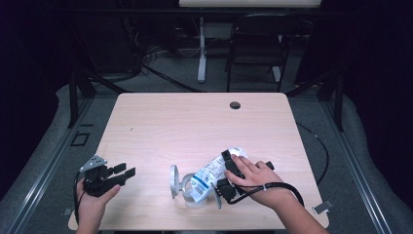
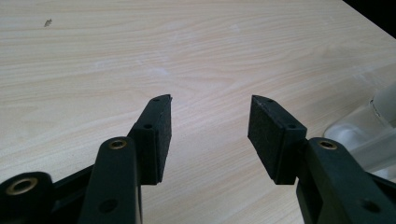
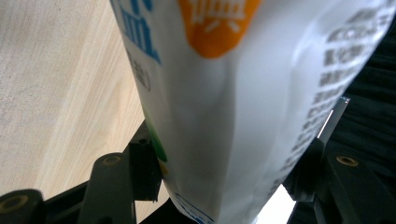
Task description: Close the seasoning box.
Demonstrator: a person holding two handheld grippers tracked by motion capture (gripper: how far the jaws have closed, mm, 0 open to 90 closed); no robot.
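Dark floor, a chair (image 1: pixel 255 41) and a desk leg lie beyond the far edge of the pale wooden table (image 1: pixel 195 122), and all the work sits near its front edge. What matters most: the white printed pouch (image 1: pixel 210 176) lies slanted, its long axis running from the clear glass jar (image 1: pixel 187 191) at front centre up and away toward the right edge, with its lower end at or in the jar's mouth; I cannot tell how far in. My right gripper (image 1: pixel 229 170) is the one on it, coming in from the front right corner, hand (image 1: pixel 255 179) laid over the top, jaws straddling the pouch across its width. In the right gripper view the pouch (image 3: pixel 243 93) fills the gap between my two pads (image 3: pixel 147 163), which stand wide apart and press its sides, so I judge this a grip on a thick bag rather than an idle spread. The jar's hinged lid (image 1: pixel 173 181) stands swung open on the jar's left. My left gripper (image 1: pixel 119 174) rests well apart, toward the front left corner, jaws spread with nothing between them, pointing across bare wood; the left gripper view shows the jar's glass (image 2: pixel 369 135) off at its right edge. Tipping the pouch would fall to my right hand
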